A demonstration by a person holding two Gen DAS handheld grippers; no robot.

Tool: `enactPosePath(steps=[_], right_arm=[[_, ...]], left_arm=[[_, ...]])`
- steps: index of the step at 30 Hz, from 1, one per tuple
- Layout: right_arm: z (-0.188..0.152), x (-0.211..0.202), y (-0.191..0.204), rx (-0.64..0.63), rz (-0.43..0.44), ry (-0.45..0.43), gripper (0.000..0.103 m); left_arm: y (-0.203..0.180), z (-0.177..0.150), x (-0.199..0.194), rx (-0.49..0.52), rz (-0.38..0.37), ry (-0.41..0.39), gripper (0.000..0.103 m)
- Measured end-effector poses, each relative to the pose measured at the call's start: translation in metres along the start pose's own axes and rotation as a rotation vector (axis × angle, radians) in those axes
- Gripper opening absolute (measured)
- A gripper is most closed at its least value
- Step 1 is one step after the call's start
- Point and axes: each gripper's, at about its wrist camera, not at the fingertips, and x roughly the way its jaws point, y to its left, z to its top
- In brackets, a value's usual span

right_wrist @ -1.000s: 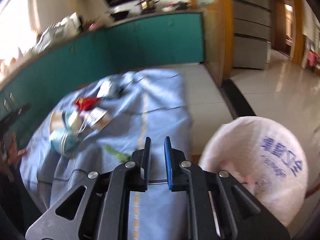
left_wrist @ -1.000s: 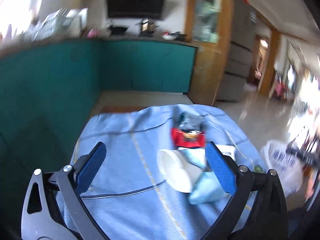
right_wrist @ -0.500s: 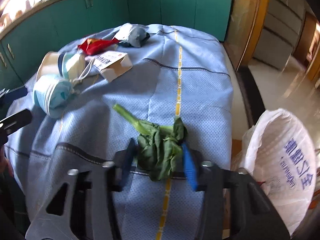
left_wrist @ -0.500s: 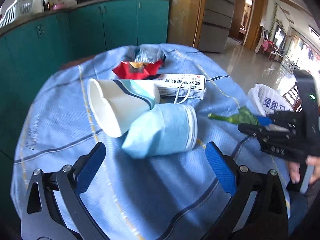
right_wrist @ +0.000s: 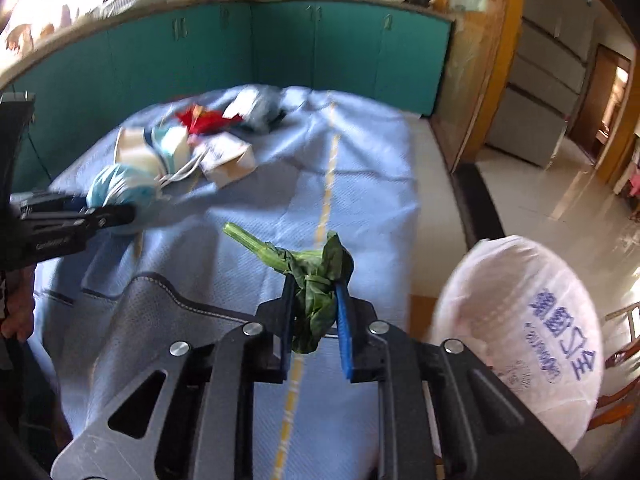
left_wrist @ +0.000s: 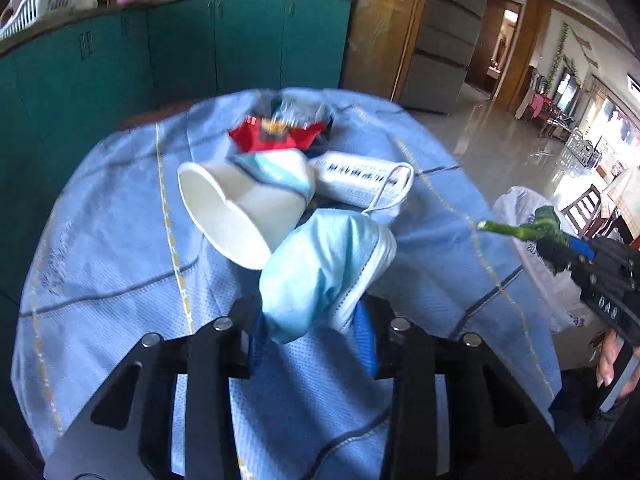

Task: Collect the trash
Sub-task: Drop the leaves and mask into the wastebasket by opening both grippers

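Fingers of the left gripper (left_wrist: 312, 334) have just been closing and now pinch the light blue face mask (left_wrist: 320, 268), which touches the white paper cup (left_wrist: 236, 208) lying on its side just beyond it on the blue-clothed desk (left_wrist: 120, 248). Past the cup lie a red wrapper (left_wrist: 276, 136) and a white box (left_wrist: 356, 178). The right gripper (right_wrist: 314, 322) pinches a wilted green leafy vegetable (right_wrist: 312, 276), lifted clear of the cloth, its stalk pointing towards the mask. A white trash bag (right_wrist: 520, 320) stands open beside the desk, near the vegetable.
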Motion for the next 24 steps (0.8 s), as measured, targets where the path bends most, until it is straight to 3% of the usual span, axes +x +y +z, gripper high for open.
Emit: enactPosePath(steps=[3,9,13,17,18,19,21,22,23,24], right_arm=[[-0.001,-0.024,-0.031,0.073,-0.067,-0.059,0.019],[-0.026,-0.053,-0.111,0.281,-0.266,-0.058,0.019],[-0.051,-0.064,-0.154,0.402,-0.359,-0.012,0.019],[-0.069,-0.071,-0.179,0.466,-0.412,0.016,0.019],[-0.074,-0.075,-0.184,0.482,-0.414,0.019,0.019],[-0.077,-0.075,-0.189,0.495,-0.415,0.026,0.019],[-0.082,-0.075,-0.193,0.511,-0.420,0.042,0.021],[-0.084,-0.074,-0.195,0.517,-0.414,0.048,0.022],[-0.085,-0.073,-0.196,0.519,-0.410,0.050,0.027],[-0.085,-0.073,-0.195,0.517,-0.406,0.049,0.040]], left_arm=[[-0.022,0.013,-0.028,0.039,-0.021,-0.069,0.036],[-0.115,0.051,-0.033,0.137,-0.228,-0.115,0.041],[-0.200,0.065,0.002,0.234,-0.379,-0.027,0.041],[-0.266,0.061,0.032,0.346,-0.403,0.026,0.041],[-0.280,0.058,0.039,0.382,-0.405,0.038,0.046],[-0.287,0.056,0.042,0.400,-0.403,0.044,0.060],[-0.294,0.055,0.047,0.413,-0.387,0.041,0.075],[-0.294,0.056,0.048,0.410,-0.378,0.036,0.077],[-0.291,0.056,0.047,0.405,-0.368,0.034,0.079],[-0.287,0.056,0.045,0.401,-0.358,0.029,0.083]])
